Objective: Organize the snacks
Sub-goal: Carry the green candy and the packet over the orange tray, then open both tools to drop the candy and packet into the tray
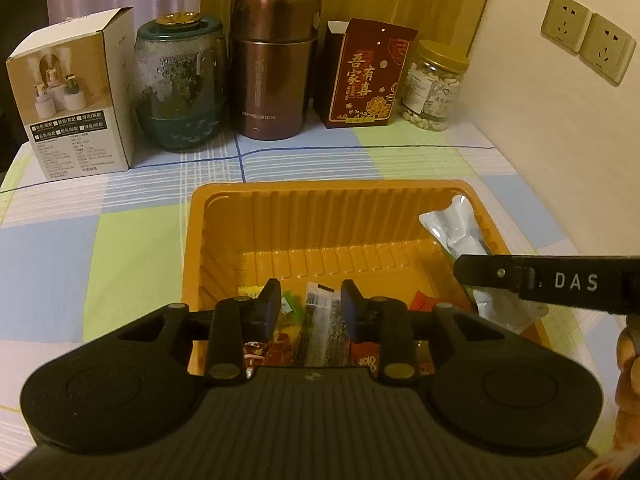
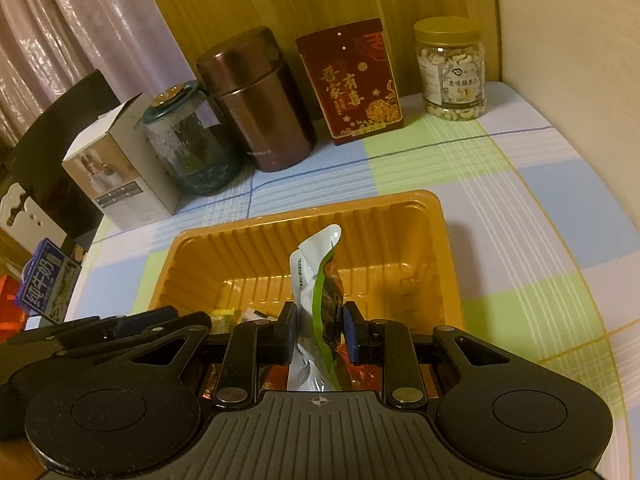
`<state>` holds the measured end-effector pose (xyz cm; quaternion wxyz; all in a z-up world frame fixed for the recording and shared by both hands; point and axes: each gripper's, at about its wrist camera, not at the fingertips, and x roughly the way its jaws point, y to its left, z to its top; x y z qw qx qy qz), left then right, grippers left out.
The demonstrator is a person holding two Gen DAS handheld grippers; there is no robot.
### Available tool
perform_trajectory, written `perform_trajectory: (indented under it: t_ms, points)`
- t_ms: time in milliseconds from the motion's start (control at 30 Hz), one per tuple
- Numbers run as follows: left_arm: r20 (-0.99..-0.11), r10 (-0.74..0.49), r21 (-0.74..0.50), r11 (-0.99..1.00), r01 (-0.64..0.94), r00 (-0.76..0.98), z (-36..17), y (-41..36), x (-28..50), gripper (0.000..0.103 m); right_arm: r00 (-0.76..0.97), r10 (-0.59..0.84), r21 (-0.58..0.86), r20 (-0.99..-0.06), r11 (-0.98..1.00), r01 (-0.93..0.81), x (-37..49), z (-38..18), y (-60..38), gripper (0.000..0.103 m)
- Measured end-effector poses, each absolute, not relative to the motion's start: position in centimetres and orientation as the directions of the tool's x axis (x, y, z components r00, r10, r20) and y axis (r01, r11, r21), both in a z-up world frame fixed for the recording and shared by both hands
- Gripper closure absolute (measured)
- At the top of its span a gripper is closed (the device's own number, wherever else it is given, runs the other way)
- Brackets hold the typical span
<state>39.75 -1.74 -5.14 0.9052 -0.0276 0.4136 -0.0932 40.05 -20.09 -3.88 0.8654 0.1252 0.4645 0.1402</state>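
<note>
An orange plastic tray (image 1: pixel 224 248) sits on the checked tablecloth and holds several small snack packets along its near side. My left gripper (image 1: pixel 310 300) is over the near side of the tray, jaws partly apart around a long dark snack packet (image 1: pixel 320 320) that lies between the pads. My right gripper (image 2: pixel 319 322) is shut on a silver and green snack pouch (image 2: pixel 316 276), held upright over the tray (image 2: pixel 400 216). The pouch (image 1: pixel 460 228) and the right gripper's finger also show at the tray's right side in the left wrist view.
Along the back stand a white box (image 1: pixel 76 96), a teal glass jar (image 1: pixel 180 84), a brown metal canister (image 1: pixel 274 64), a red gift box (image 1: pixel 364 76) and a jar of cashews (image 1: pixel 434 84). A wall with sockets (image 1: pixel 588 36) is right. A milk carton (image 2: pixel 44 276) lies left.
</note>
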Motion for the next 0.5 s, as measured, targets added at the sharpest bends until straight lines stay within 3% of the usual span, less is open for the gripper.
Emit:
perform_trajectory:
  t_ms: [500]
  points:
    - [-0.751, -0.188, -0.111, 0.981, 0.160, 0.633, -5.17, -1.66, 39.08, 0.074, 0.528, 0.363, 0.349, -0.767, 0.928, -0.130, 40.11, -3.54, -19.70, 0.078]
